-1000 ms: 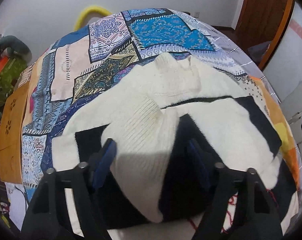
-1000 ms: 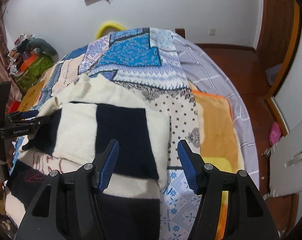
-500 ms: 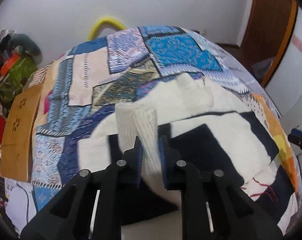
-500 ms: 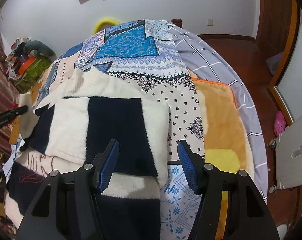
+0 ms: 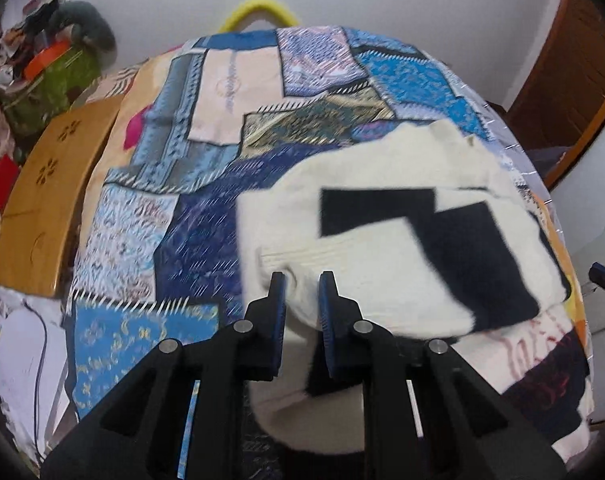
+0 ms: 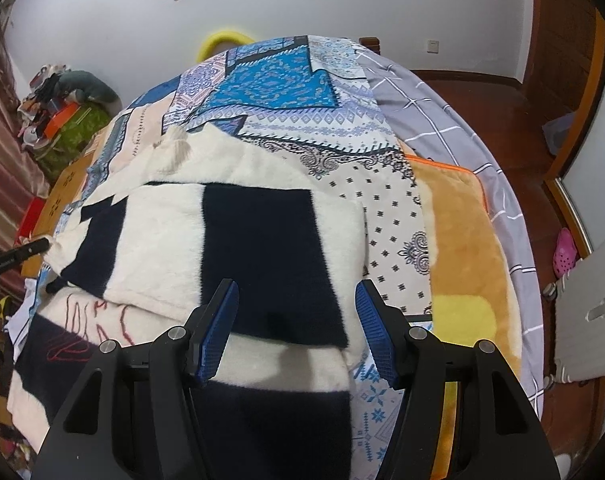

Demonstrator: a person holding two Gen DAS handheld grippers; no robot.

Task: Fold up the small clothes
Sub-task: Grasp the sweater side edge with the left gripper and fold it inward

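1. My left gripper (image 5: 300, 280) is clenched on a fold of the fluffy cream-and-navy block-patterned sweater (image 5: 386, 248), a ribbed cream edge pinched between its blue pads.
2. My right gripper (image 6: 296, 292) is released, jaws standing apart above the sweater's navy block with nothing pressed between them.
3. The sweater spreads ahead of both pairs of jaws on a blue patchwork bedspread (image 5: 222, 128), which runs away from me to a white wall (image 6: 342, 4).
4. Right of my right jaws lie an orange fleece blanket (image 6: 462, 240) and a grey checked sheet (image 6: 442, 120); beyond them, a wooden floor (image 6: 502, 96).
5. Left of my left jaws stands a wooden board (image 5: 50, 184); farther off sits a cluttered green box (image 5: 50, 80).
6. A yellow hoop (image 5: 258, 10) peeks over the bed's far end.
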